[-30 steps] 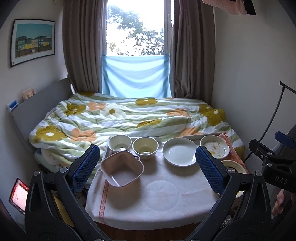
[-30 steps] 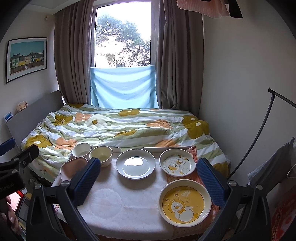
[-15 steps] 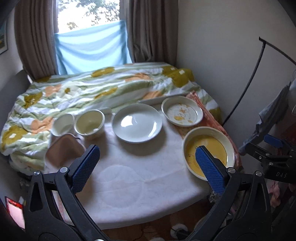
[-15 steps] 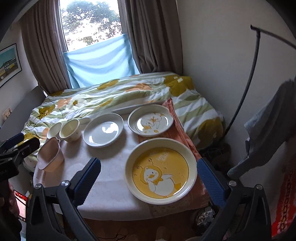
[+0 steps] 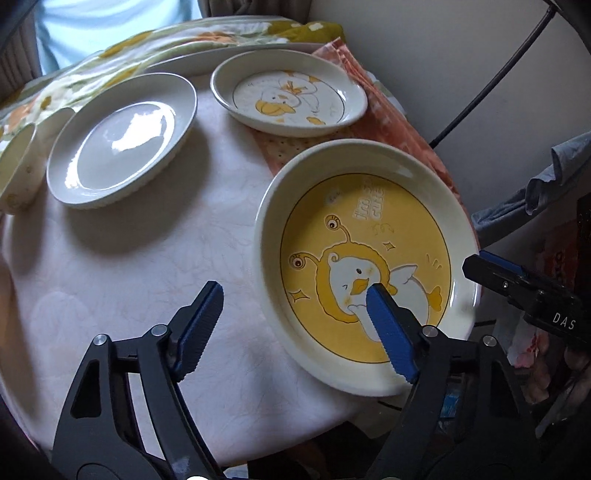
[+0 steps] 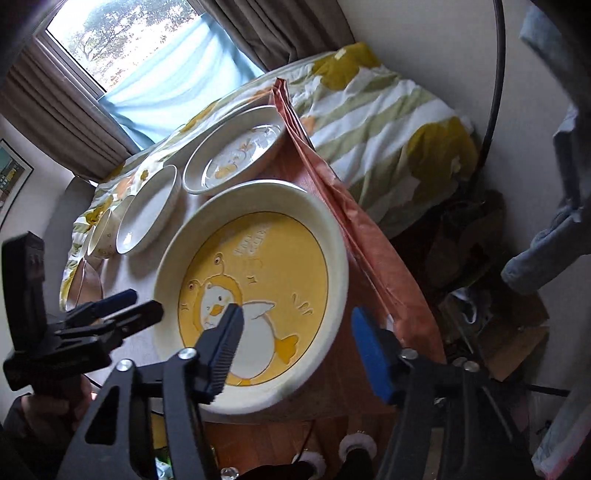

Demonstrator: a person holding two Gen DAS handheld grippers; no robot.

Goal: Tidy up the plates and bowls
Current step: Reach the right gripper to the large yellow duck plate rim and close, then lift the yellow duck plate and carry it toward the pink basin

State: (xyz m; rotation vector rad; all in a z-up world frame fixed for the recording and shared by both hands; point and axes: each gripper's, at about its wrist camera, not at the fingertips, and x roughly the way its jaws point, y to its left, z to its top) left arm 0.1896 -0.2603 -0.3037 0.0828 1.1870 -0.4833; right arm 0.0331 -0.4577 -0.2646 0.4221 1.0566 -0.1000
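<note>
Large yellow duck plate (image 5: 365, 254) sits at the table's (image 5: 140, 266) near right edge. Left gripper (image 5: 295, 314) straddles its left rim: one pad over the cloth, the other over the duck picture. Jaws closing, pads not yet pressing. Right gripper (image 6: 295, 341) straddles the plate's right rim, one pad over the well, one outside. Jaws closing, no firm contact visible.

Farther back: small duck plate (image 5: 290, 94) on an orange cloth (image 5: 388, 122), plain white plate (image 5: 122, 138) to its left, bowl (image 5: 18, 170) at the far left. Flowered quilt (image 6: 388, 122), window (image 6: 122, 40) and curtains (image 6: 288, 26) beyond.
</note>
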